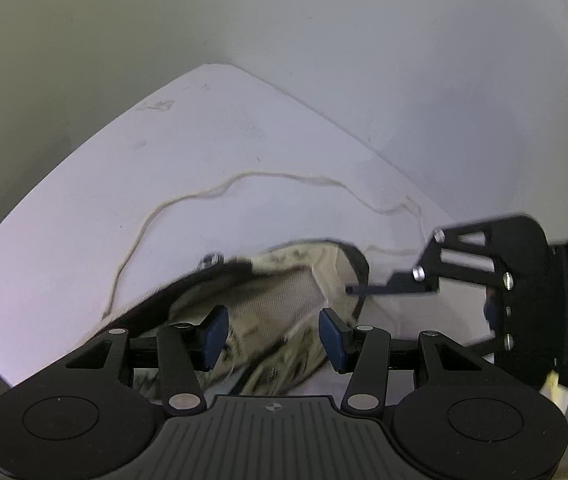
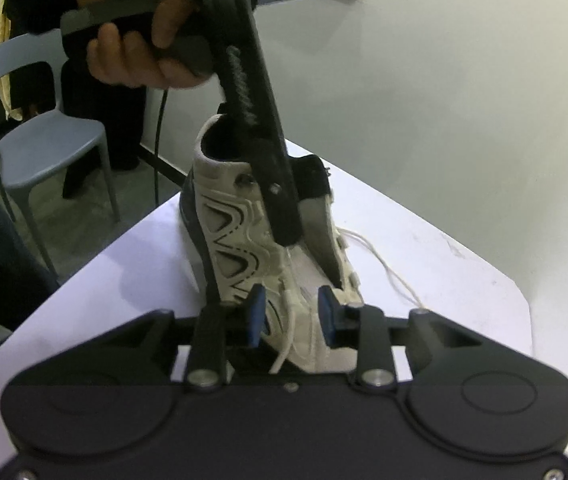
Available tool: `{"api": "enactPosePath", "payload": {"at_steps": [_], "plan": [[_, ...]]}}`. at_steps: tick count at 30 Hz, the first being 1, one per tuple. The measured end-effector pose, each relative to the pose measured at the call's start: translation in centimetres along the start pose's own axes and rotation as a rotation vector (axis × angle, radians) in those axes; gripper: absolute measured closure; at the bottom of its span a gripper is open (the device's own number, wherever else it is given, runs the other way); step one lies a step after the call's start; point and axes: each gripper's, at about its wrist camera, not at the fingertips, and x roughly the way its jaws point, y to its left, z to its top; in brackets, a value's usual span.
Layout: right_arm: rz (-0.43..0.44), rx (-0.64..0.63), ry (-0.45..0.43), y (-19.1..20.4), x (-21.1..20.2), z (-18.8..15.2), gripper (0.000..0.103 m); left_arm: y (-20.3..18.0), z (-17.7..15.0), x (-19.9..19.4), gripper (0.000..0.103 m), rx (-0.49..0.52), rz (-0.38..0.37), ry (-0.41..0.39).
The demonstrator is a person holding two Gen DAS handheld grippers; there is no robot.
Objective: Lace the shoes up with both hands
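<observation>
Shoe (image 2: 251, 240): one white shoe, on the white table (image 2: 444, 272).
Lace (image 1: 203, 196): one thin string, loose on the table behind the shoe.
Left gripper (image 1: 273, 338): fingers spread apart, over the blurry shoe, holding nothing.
Right gripper (image 2: 290, 314): fingers apart around the shoe's front.
Hand (image 2: 139, 44): one, holding the left gripper's handle.
Chair (image 2: 43, 136): one, partly cut off.

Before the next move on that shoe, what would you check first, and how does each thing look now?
1. Shoe standing on the table: ok.
2. Left gripper steadying the shoe at its opening: ok.
3. Right gripper open: ok, nothing between its fingers.
4. Lace free to pick up: ok, lying loose on the table.
5. Lace end in sight: cannot tell.
6. Next eyelet located: cannot tell, blurred.
</observation>
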Motion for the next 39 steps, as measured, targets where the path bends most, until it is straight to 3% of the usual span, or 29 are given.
{"api": "enactPosePath", "payload": {"at_steps": [2, 5, 12, 22, 27, 29, 32, 35, 36, 39], "plan": [[-0.006, -0.009, 0.014, 0.0, 0.0, 0.3, 0.081, -0.2, -0.2, -0.2, 0.058, 0.028, 0.019, 0.009], [-0.014, -0.022, 0.034, 0.1, 0.1, 0.7, 0.093, 0.0, 0.0, -0.2, 0.058, 0.027, 0.010, 0.005], [-0.031, -0.135, 0.079, 0.4, 0.0, 1.3, 0.102, 0.9, -0.1, 0.2, 0.058, 0.010, -0.014, 0.006], [-0.063, -0.173, 0.080, 0.8, -2.0, 1.6, 0.103, 1.3, 0.0, 0.4, 0.058, -0.023, -0.033, -0.015], [-0.080, -0.154, 0.086, 0.1, -3.2, 0.6, 0.084, 1.7, -0.1, 0.4, 0.058, -0.034, -0.030, -0.015], [-0.076, -0.138, 0.107, -0.3, -3.3, -0.1, 0.085, 2.0, -0.1, 0.2, 0.058, -0.035, -0.042, -0.010], [-0.071, -0.129, 0.146, -0.9, -3.2, -1.0, 0.085, 3.6, 0.2, -1.2, 0.058, -0.044, -0.118, 0.019], [-0.053, -0.119, 0.160, -1.0, -3.2, -1.2, 0.092, 2.9, 0.4, -1.5, 0.054, 0.001, -0.093, 0.019], [-0.050, -0.111, 0.157, -1.2, -3.3, -1.2, 0.103, 2.7, 0.4, -1.5, 0.054, 0.012, -0.084, 0.020], [-0.020, -0.084, 0.161, -1.9, -3.8, -1.3, 0.103, 2.7, 0.3, -1.8, 0.054, 0.005, -0.078, 0.023]]}}
